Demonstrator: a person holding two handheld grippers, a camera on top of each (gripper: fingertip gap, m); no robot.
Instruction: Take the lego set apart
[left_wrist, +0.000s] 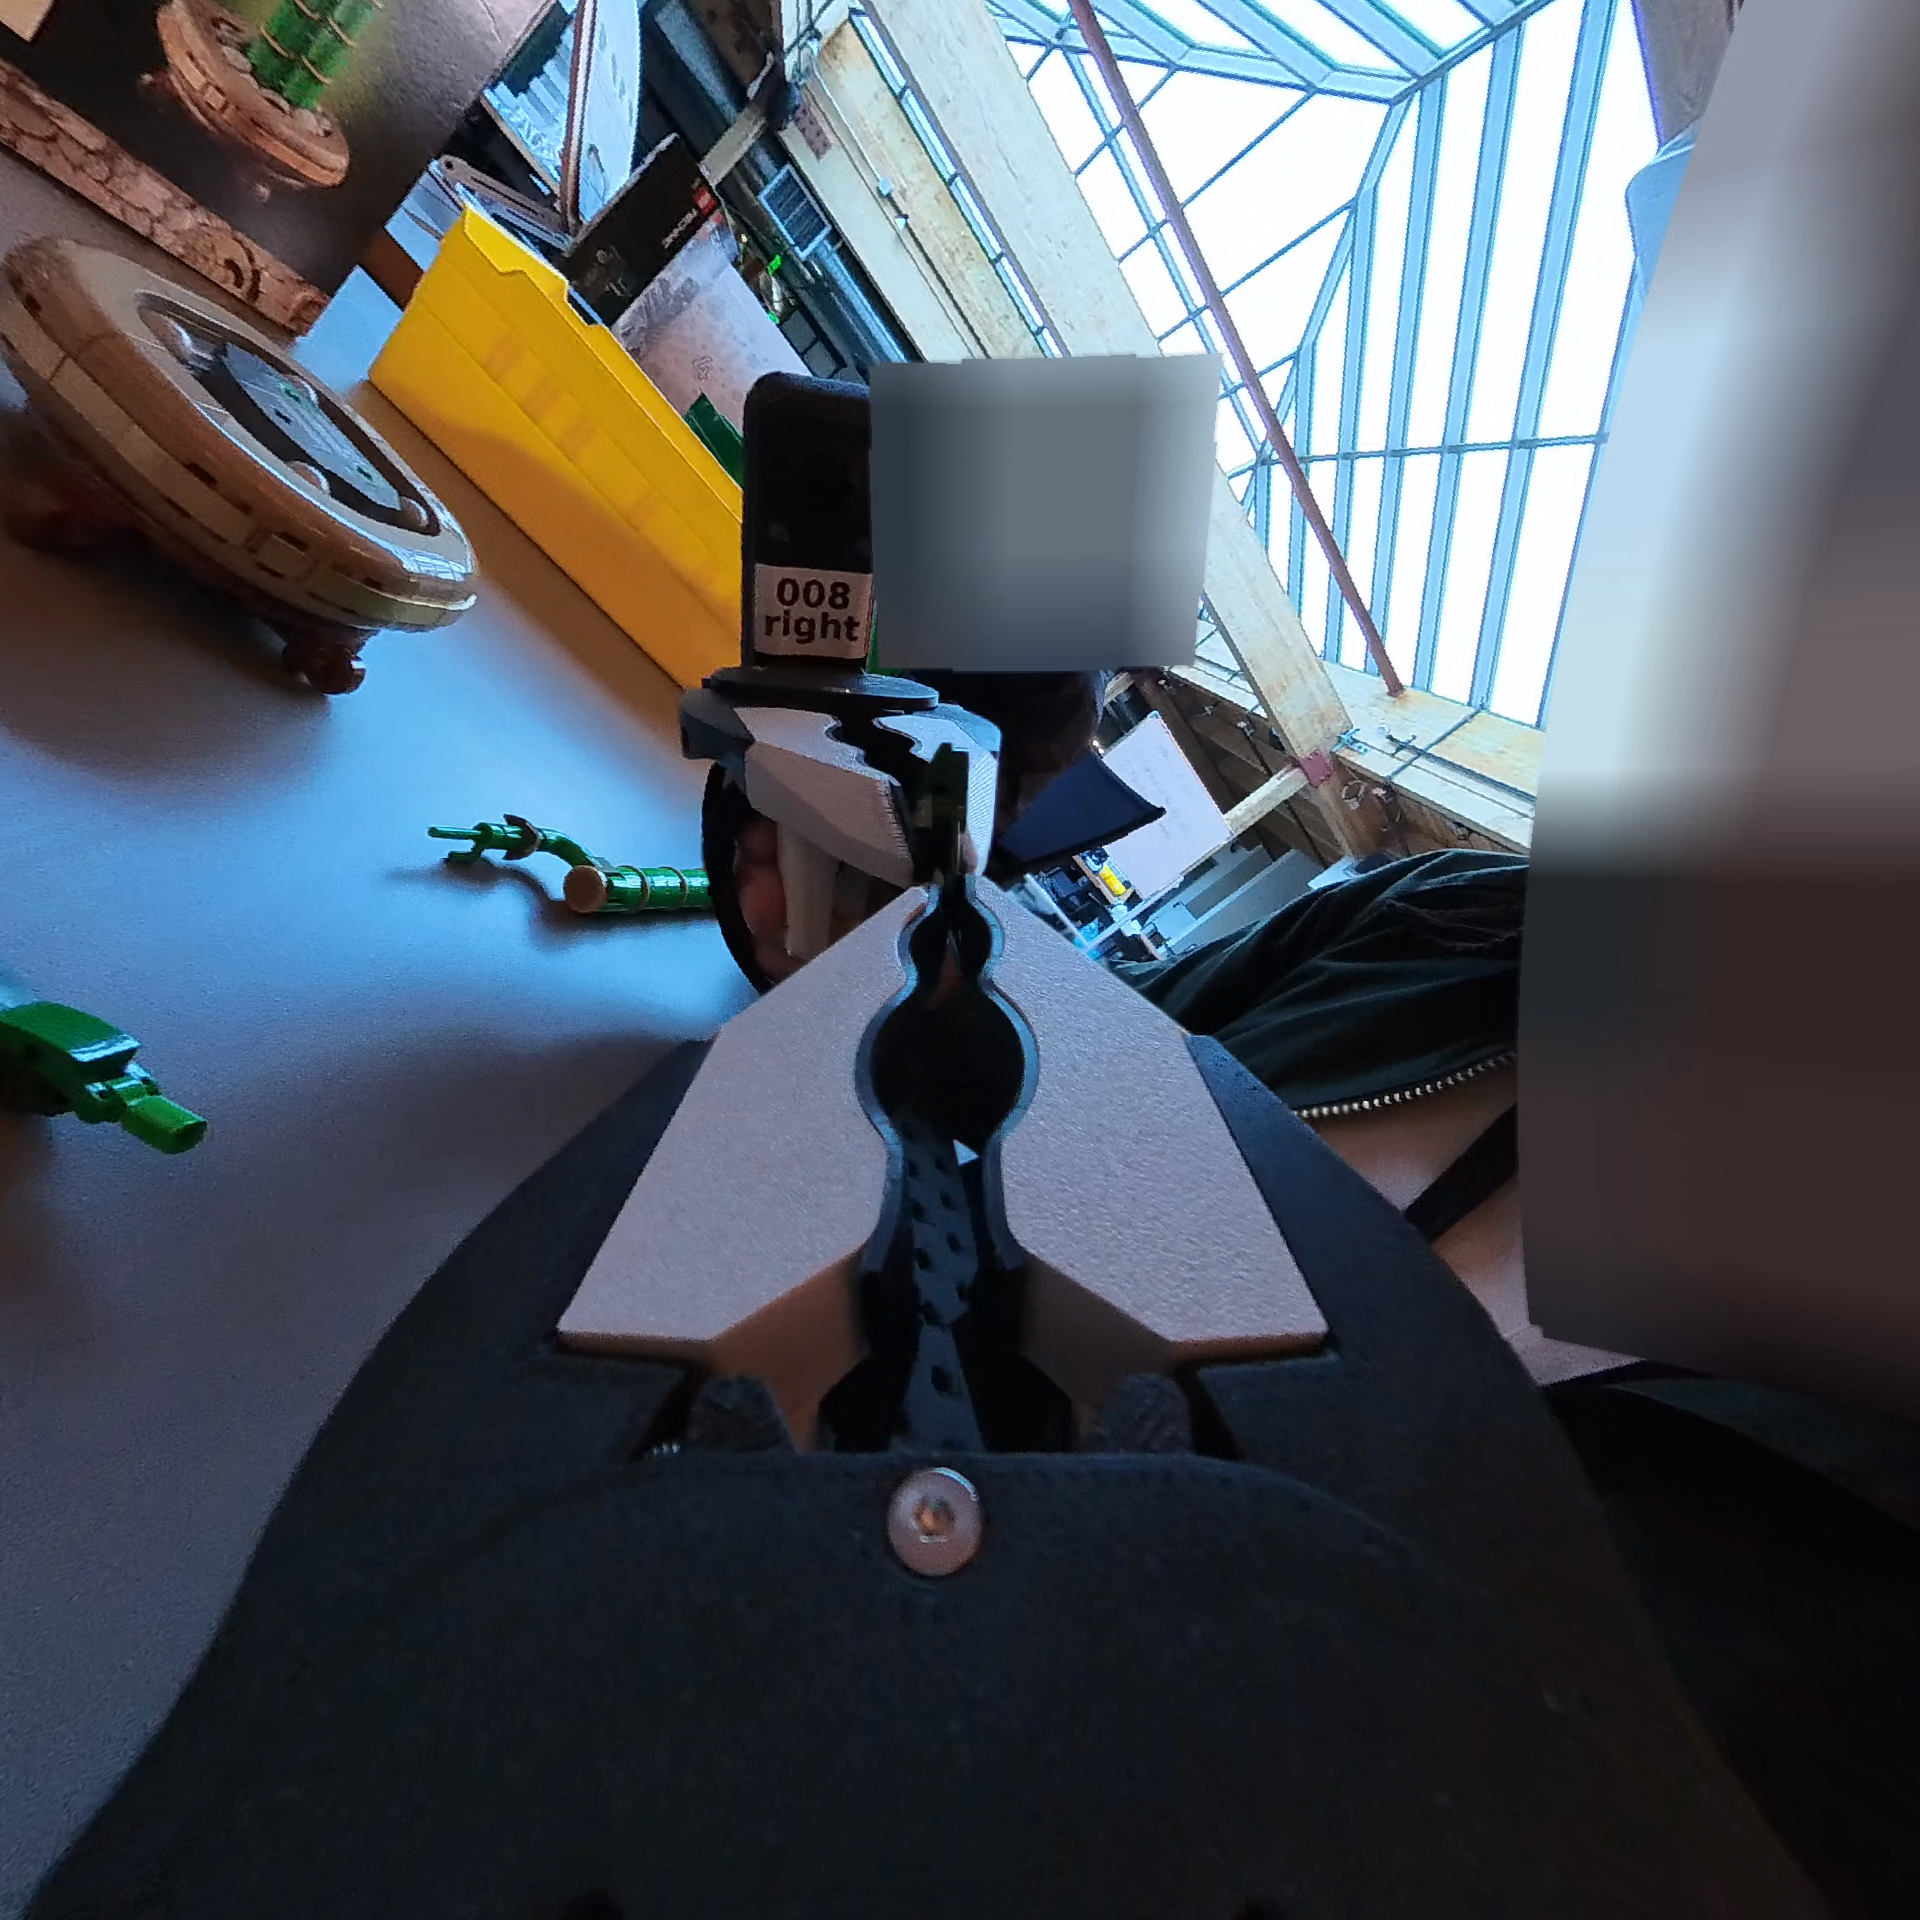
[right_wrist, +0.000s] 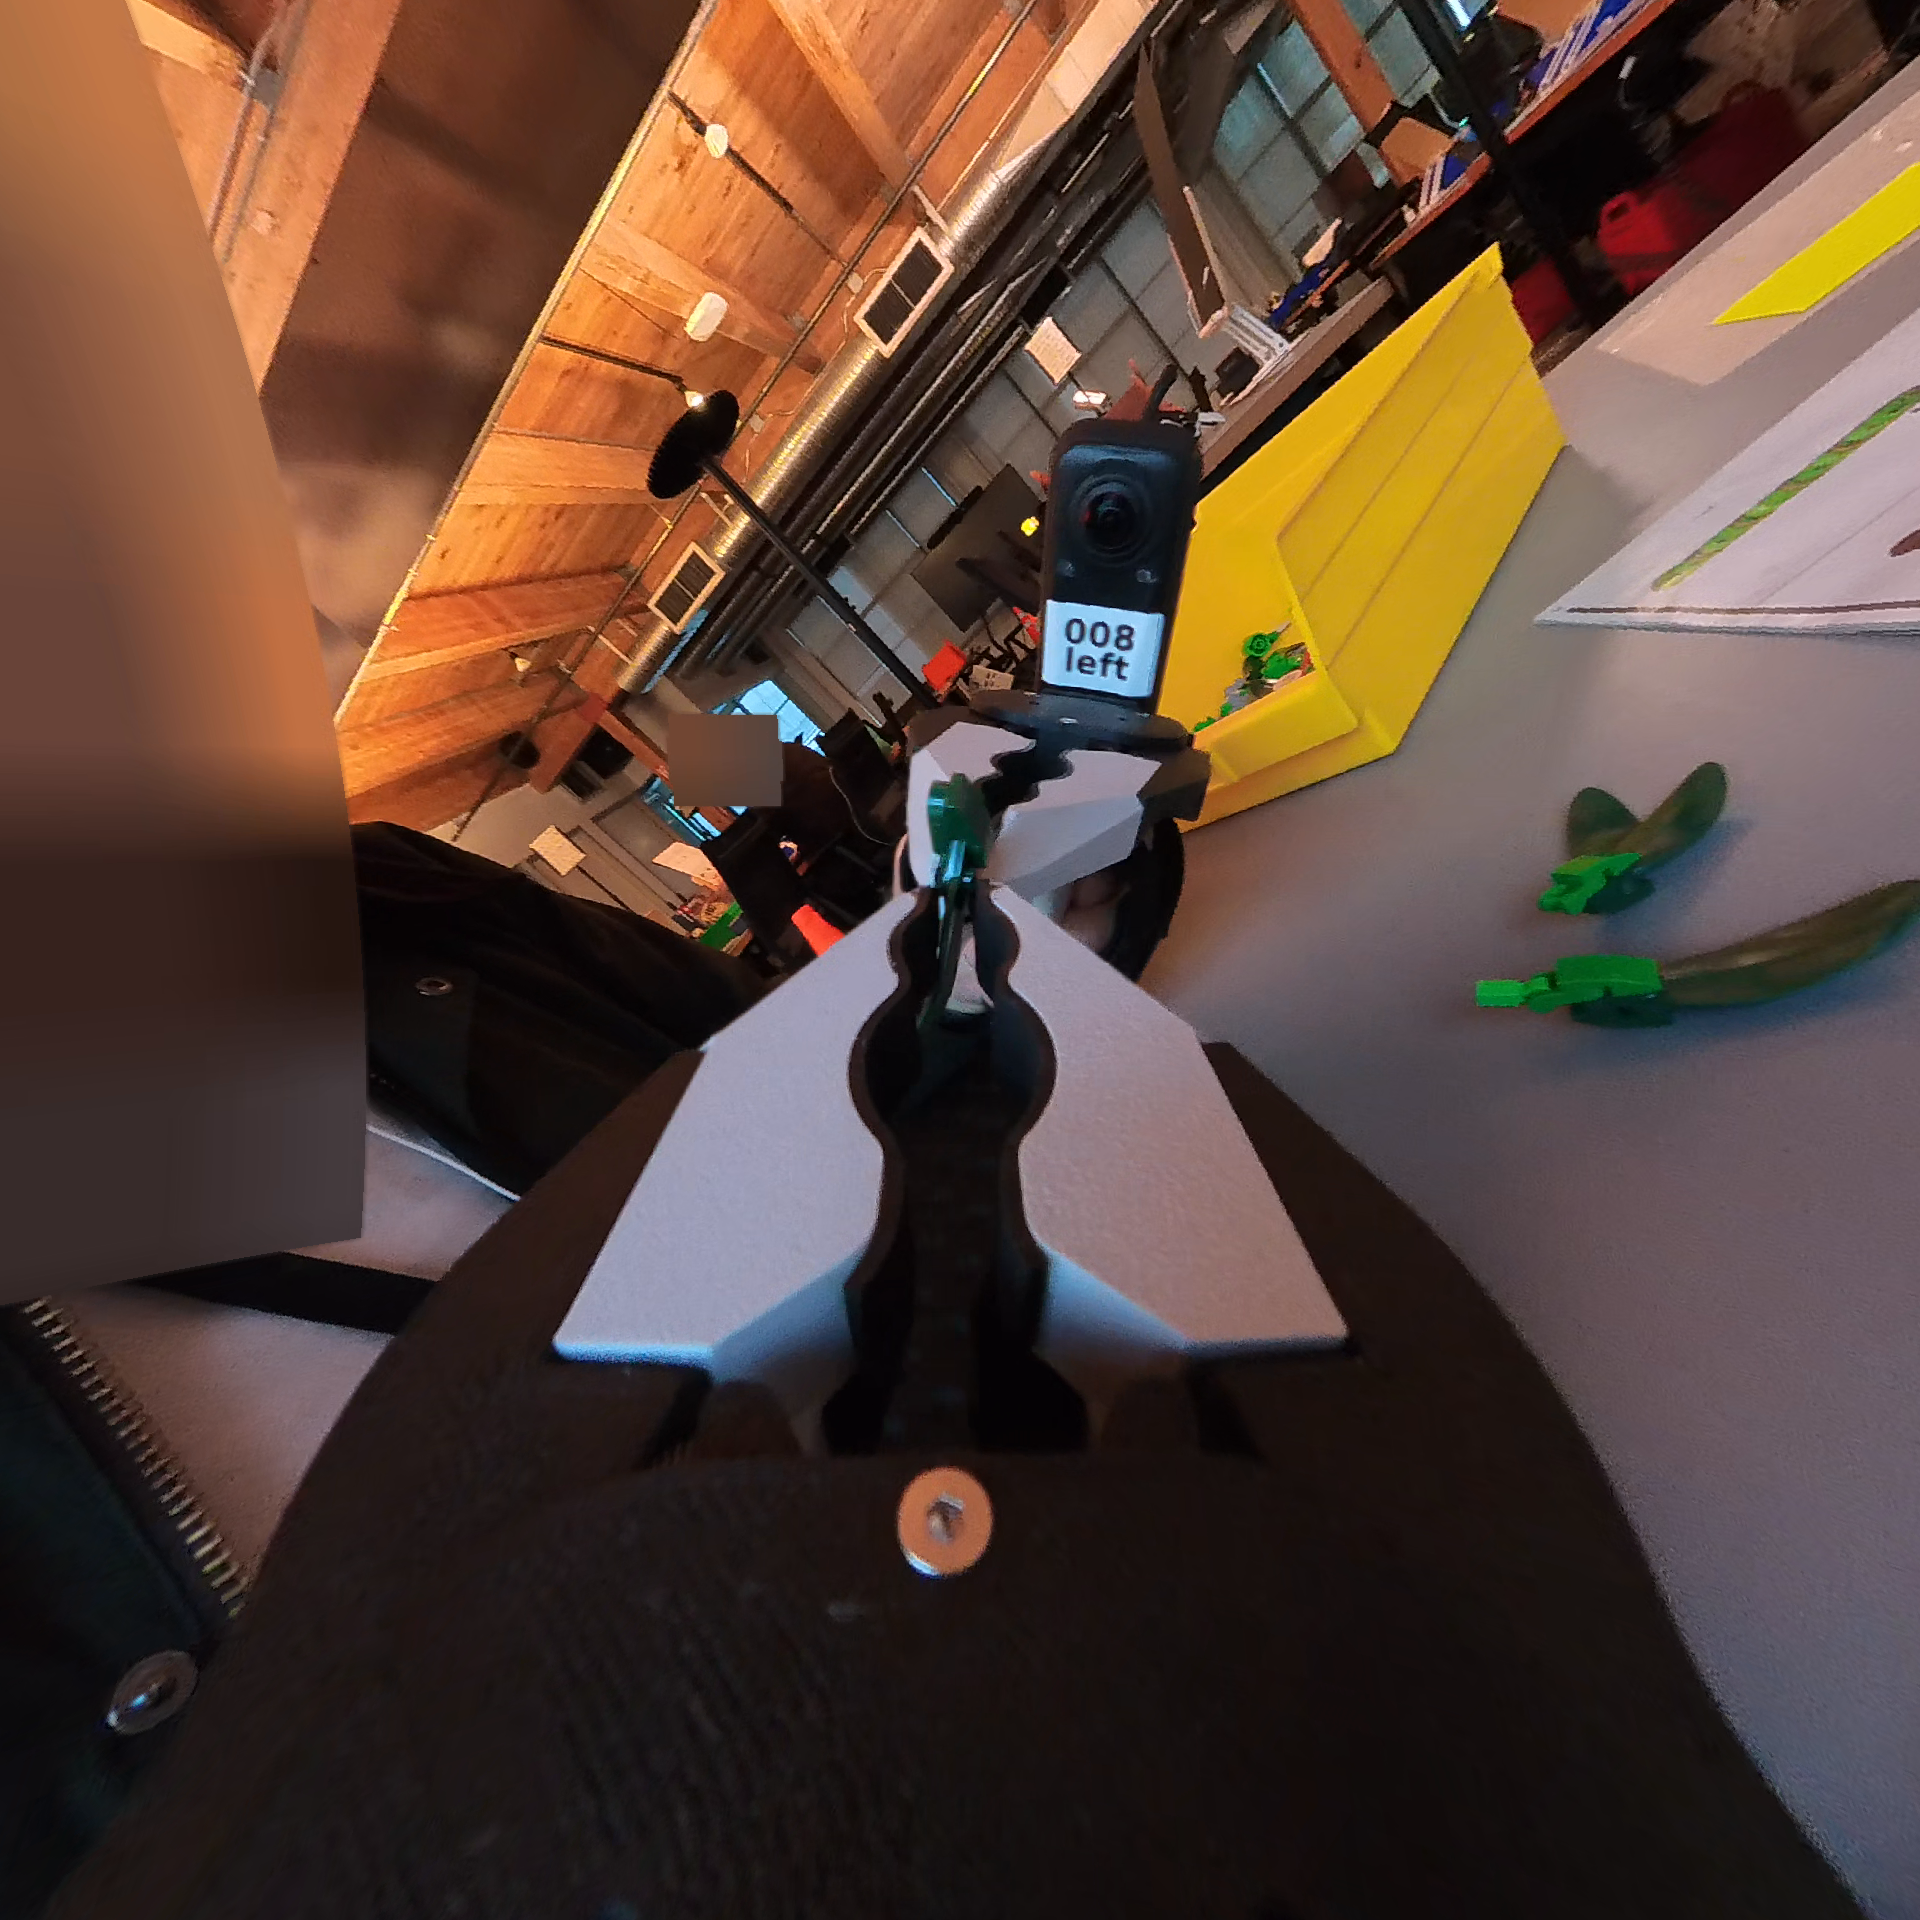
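Left tool (left_wrist: 948, 899) and right tool (right_wrist: 951, 914), both nearly closed, pinch one small green piece (right_wrist: 951, 831) between them.

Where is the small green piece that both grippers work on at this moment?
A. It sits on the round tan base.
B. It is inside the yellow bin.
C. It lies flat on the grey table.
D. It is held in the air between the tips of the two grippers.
D: the small green piece is pinched from both ends, by the right gripper and the left gripper, tip to tip above the table.

bin (left_wrist: 551, 416) yellow | table (left_wrist: 260, 987) grey | lego leaf (right_wrist: 1621, 982) green | round base (left_wrist: 239, 457) tan
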